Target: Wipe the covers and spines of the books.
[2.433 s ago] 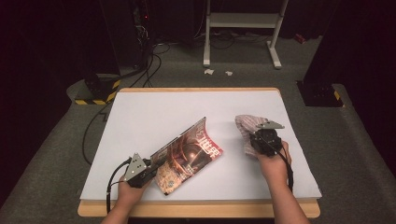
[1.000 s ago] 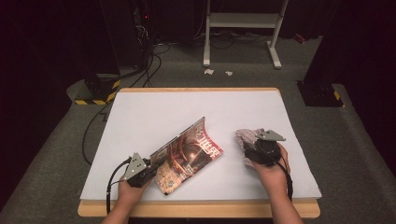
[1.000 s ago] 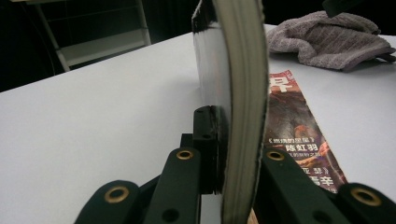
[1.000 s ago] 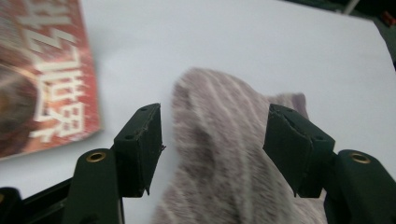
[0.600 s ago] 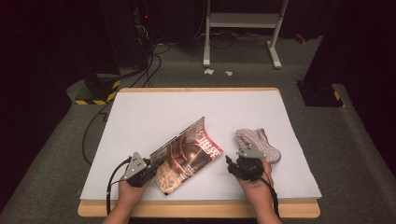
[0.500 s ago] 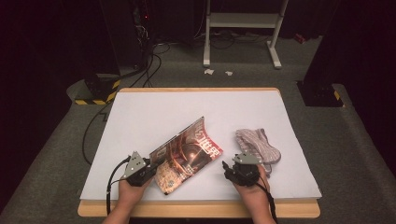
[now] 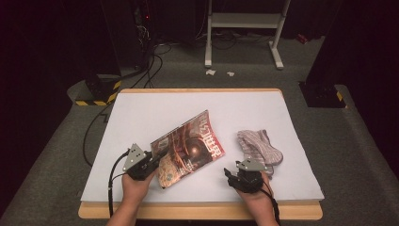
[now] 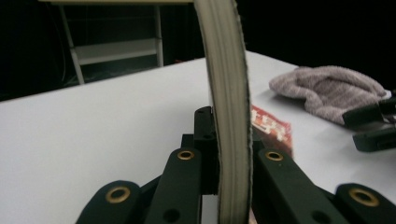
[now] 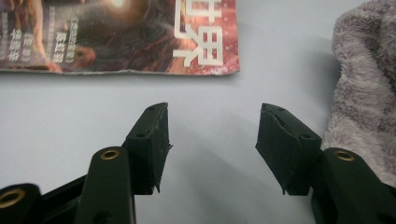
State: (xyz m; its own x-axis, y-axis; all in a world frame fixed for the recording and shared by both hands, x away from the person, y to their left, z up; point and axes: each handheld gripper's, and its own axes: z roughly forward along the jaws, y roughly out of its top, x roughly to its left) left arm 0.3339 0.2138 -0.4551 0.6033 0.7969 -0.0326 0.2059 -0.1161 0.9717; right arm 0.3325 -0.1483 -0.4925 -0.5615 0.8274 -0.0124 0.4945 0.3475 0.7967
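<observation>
Counter: white-topped, wood-edged rectangular counter (image 7: 141,113), matte and smooth
Magazine: glossy red-brown paper magazine (image 7: 190,148), left of centre, long axis slanting from near-left to far-right, its near-left end raised
Sock: fuzzy grey-pink knitted sock (image 7: 259,146), limp, just right of the magazine
Left tongs (image 7: 153,157): pinching the magazine's page edge
Right tongs (image 9: 212,140): spread with nothing between, just been narrowing; magazine corner just ahead-left, sock at right

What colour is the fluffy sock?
The sock is greyish-pink, clearest in the right gripper view.
</observation>
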